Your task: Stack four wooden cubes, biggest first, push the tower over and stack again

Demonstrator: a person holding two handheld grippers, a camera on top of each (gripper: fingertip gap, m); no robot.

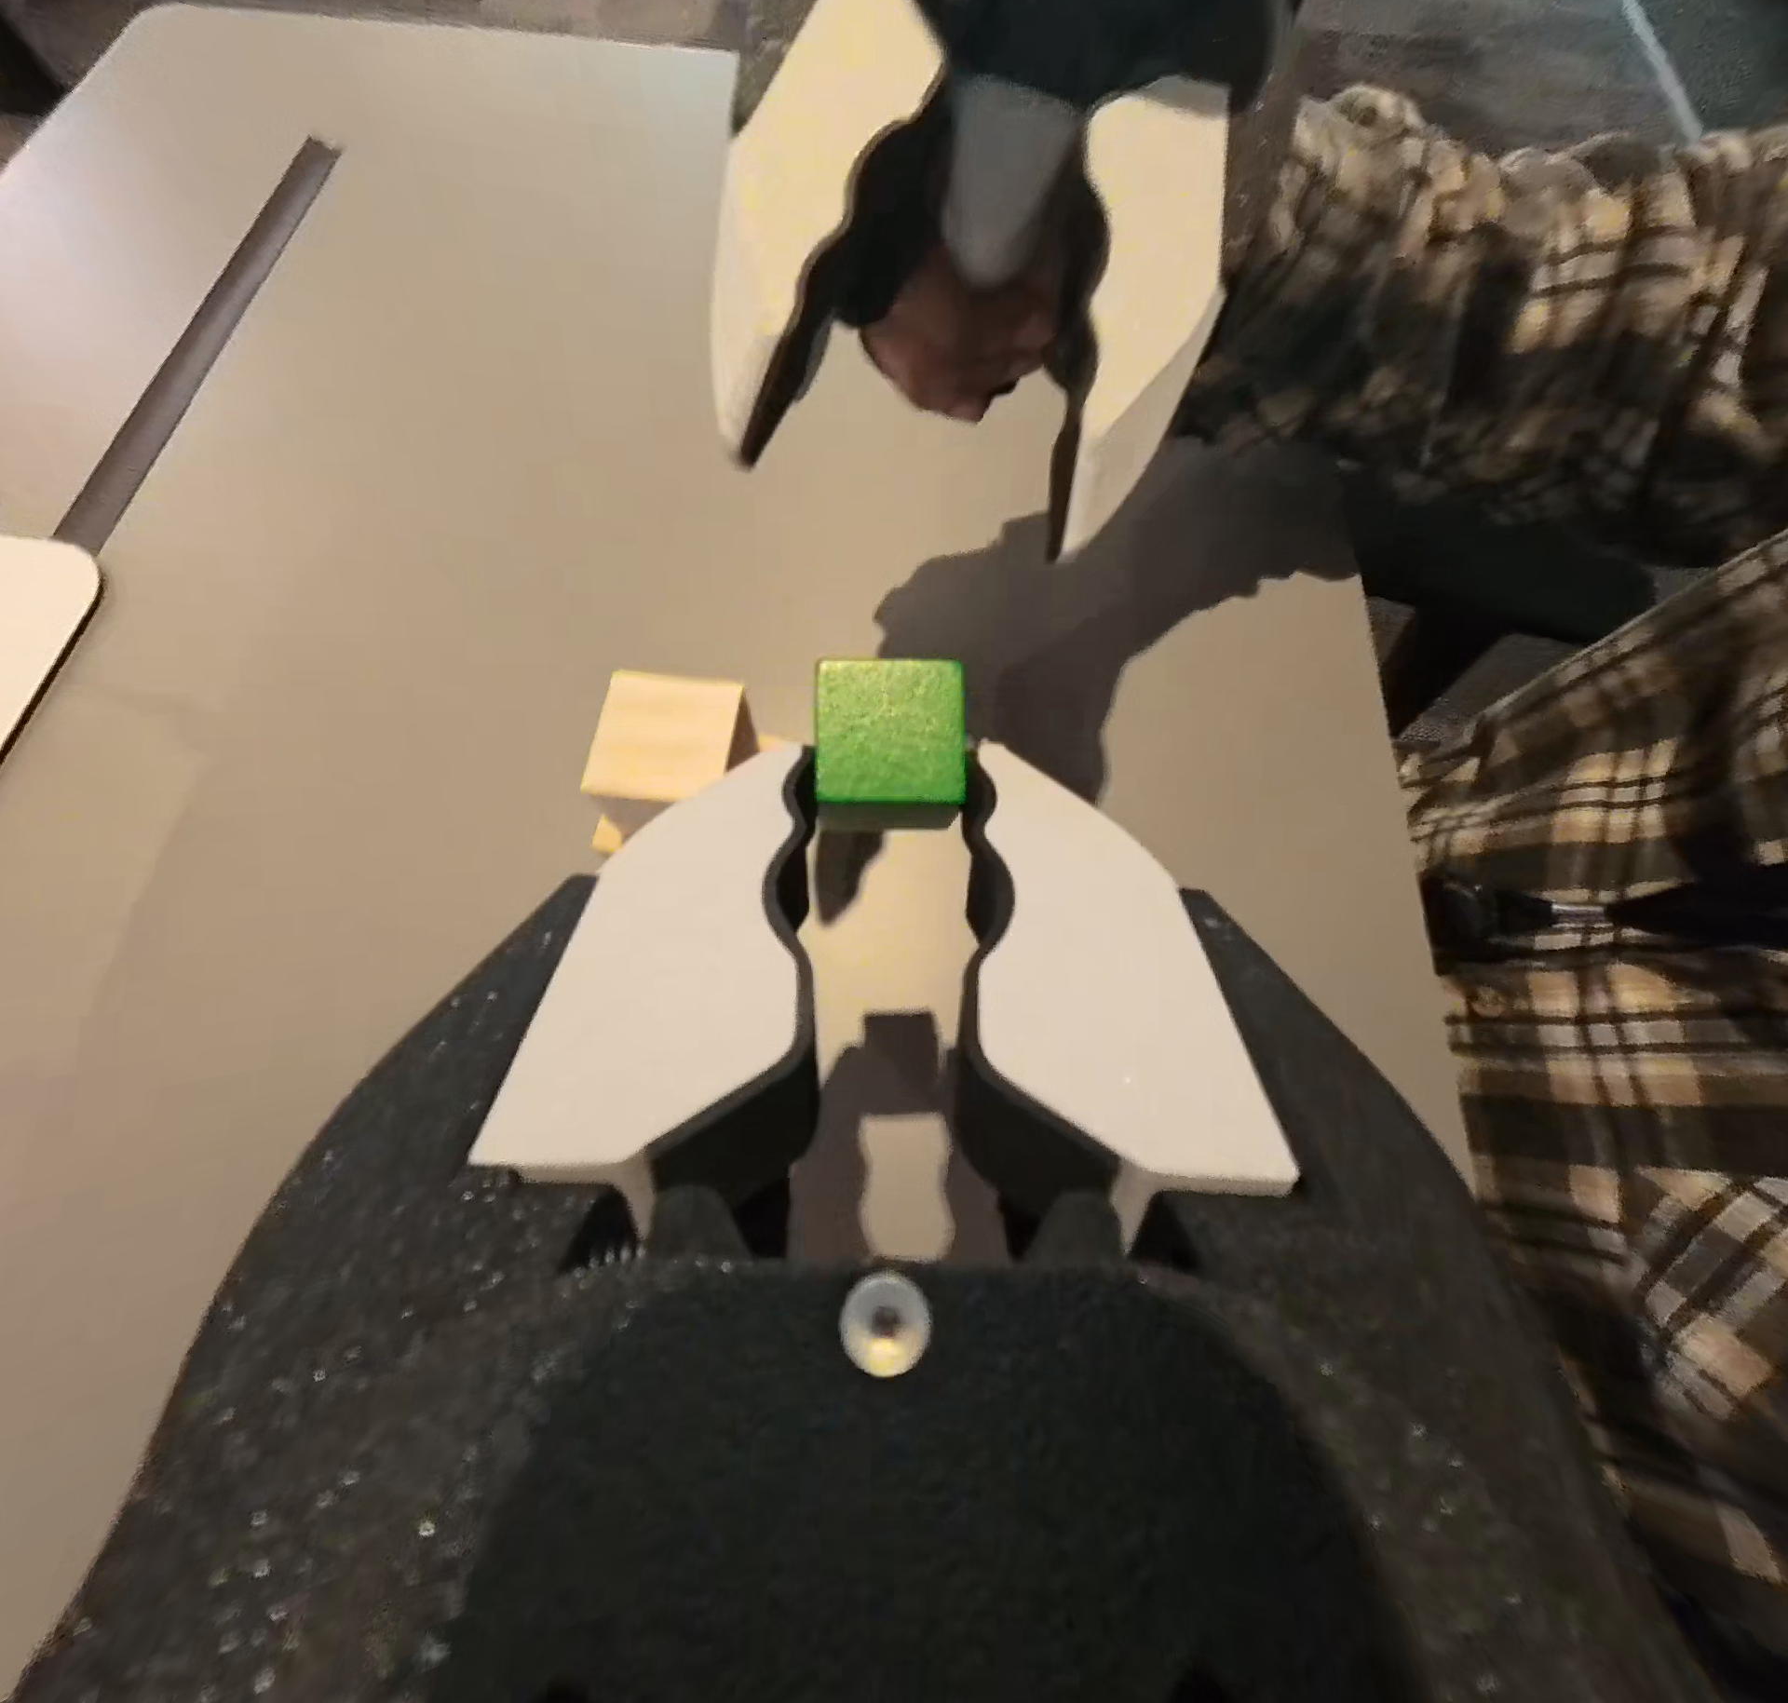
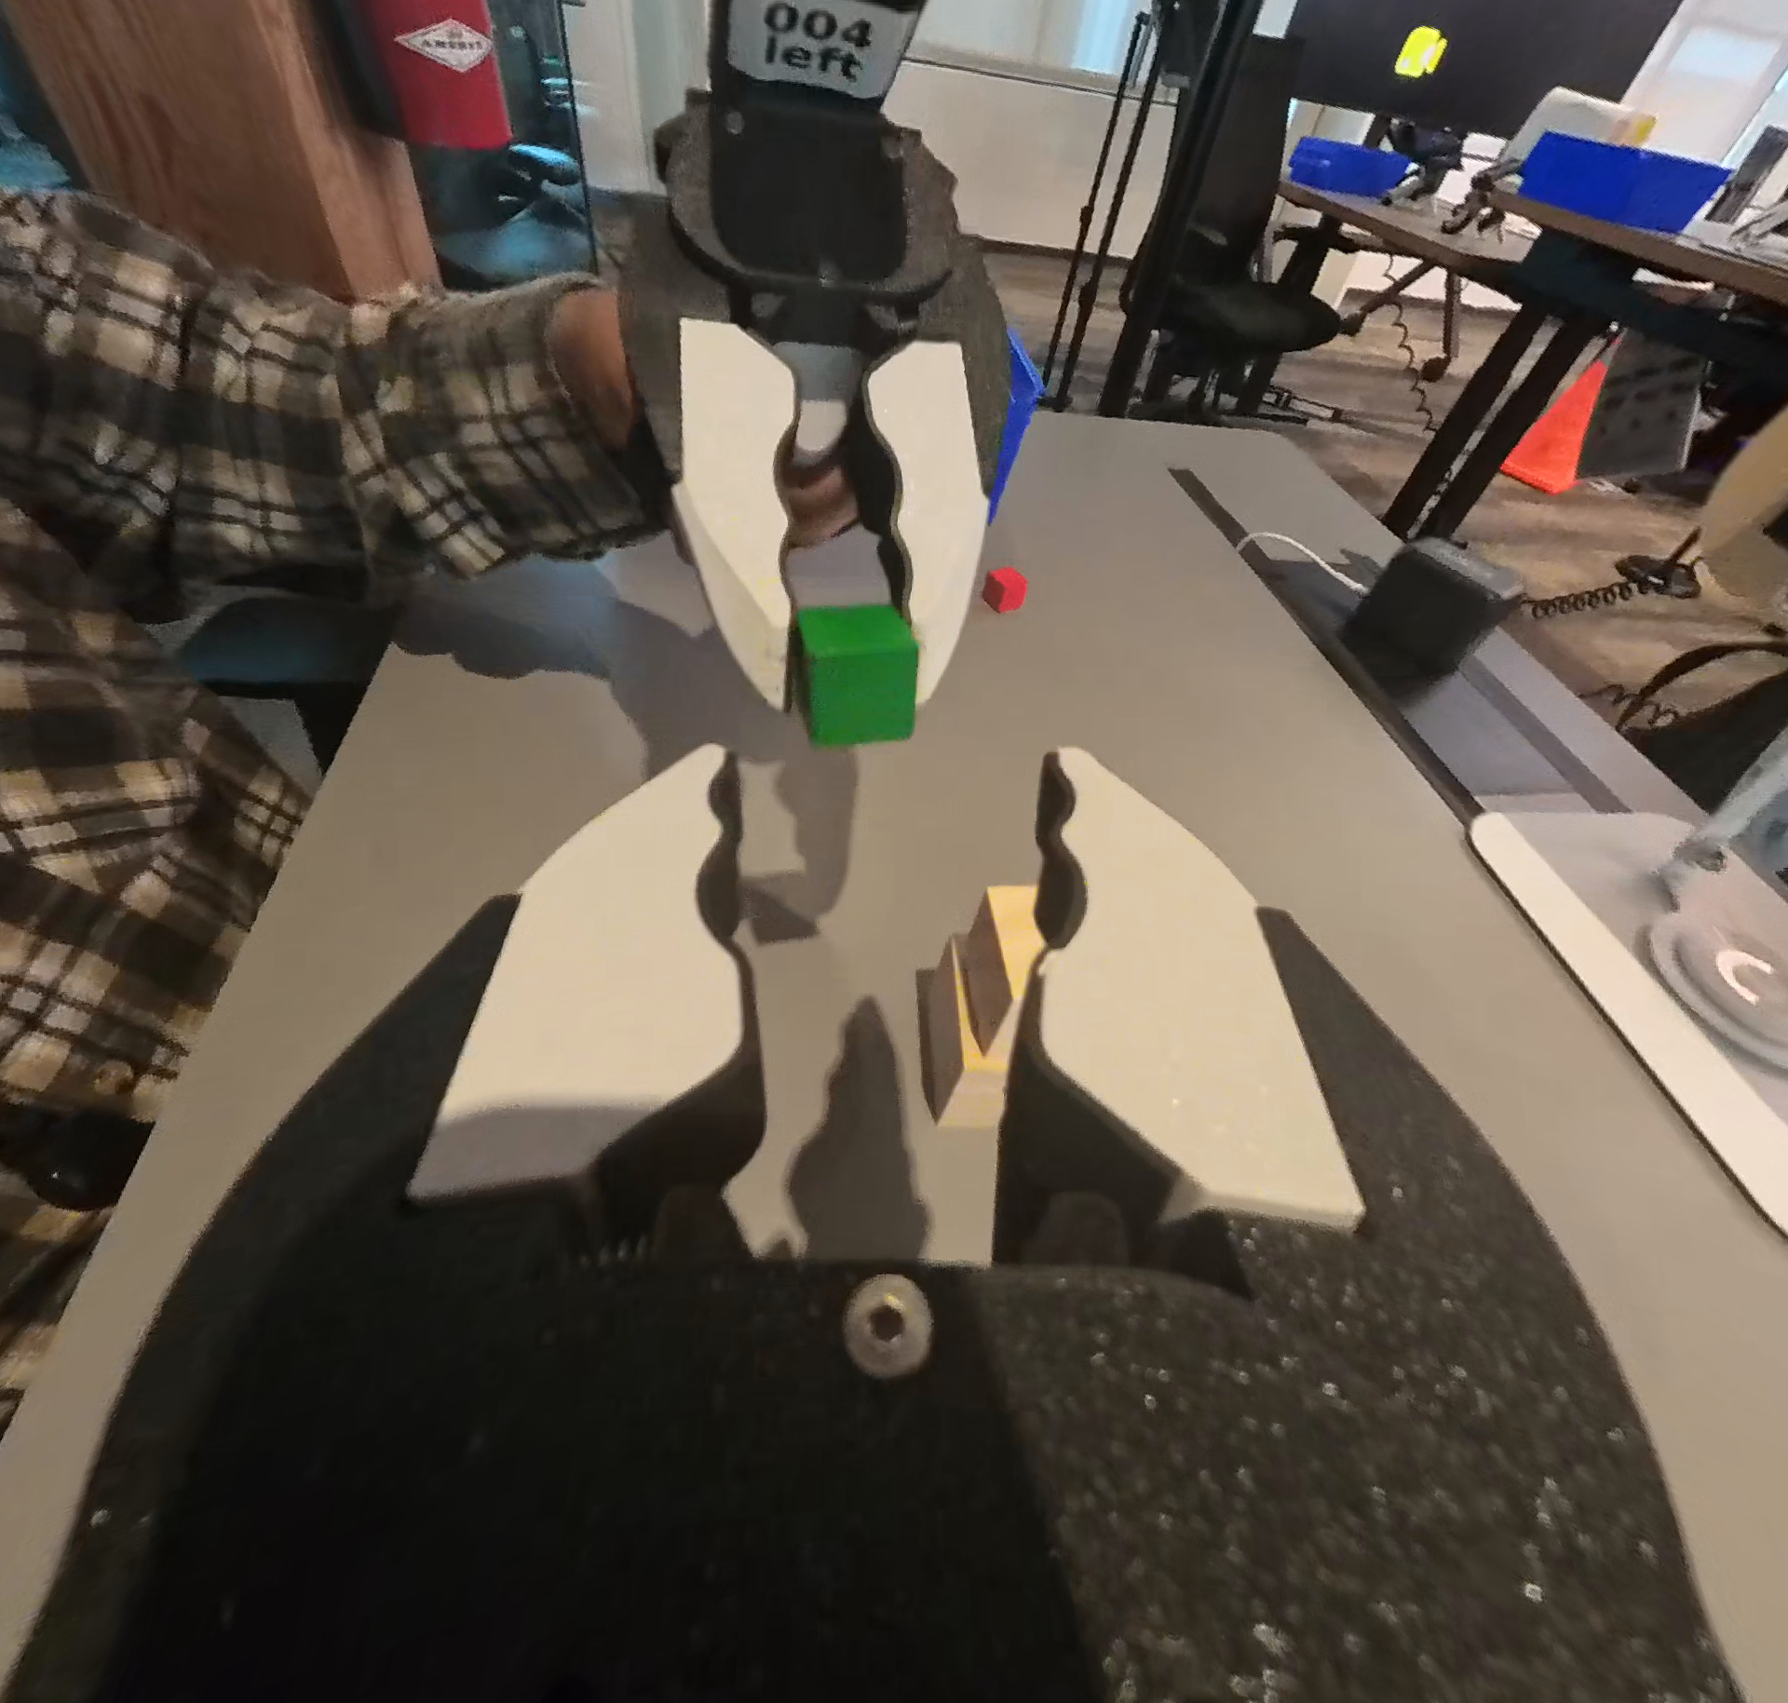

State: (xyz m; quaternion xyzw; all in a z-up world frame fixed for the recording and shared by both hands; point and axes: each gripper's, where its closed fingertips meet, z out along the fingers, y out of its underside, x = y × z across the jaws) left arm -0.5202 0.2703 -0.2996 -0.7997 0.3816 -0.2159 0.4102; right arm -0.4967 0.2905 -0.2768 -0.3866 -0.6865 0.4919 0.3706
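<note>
My left gripper (image 1: 888, 767) is shut on a green cube (image 1: 888, 733) and holds it above the grey table (image 1: 387, 496). The right wrist view shows the same gripper (image 2: 851, 679) facing me with the green cube (image 2: 856, 689) between its tips. A plain wooden stack, a smaller cube on a bigger one (image 1: 668, 738), stands on the table just left of the green cube. In the right wrist view this stack (image 2: 977, 1008) lies below and between my open right gripper's fingers (image 2: 885, 776), which hold nothing. A small red cube (image 2: 1003, 589) sits farther back on the table.
A person's plaid sleeves (image 2: 242, 457) reach in from the left. A black power adapter (image 2: 1427, 607) with a cable sits at the table's right slot. A white mat (image 2: 1587, 1008) with a glass object lies at the right edge. Office desks and blue bins (image 2: 1616, 172) stand behind. The gap from one gripper's tips to the other's is roughly 5 cm.
</note>
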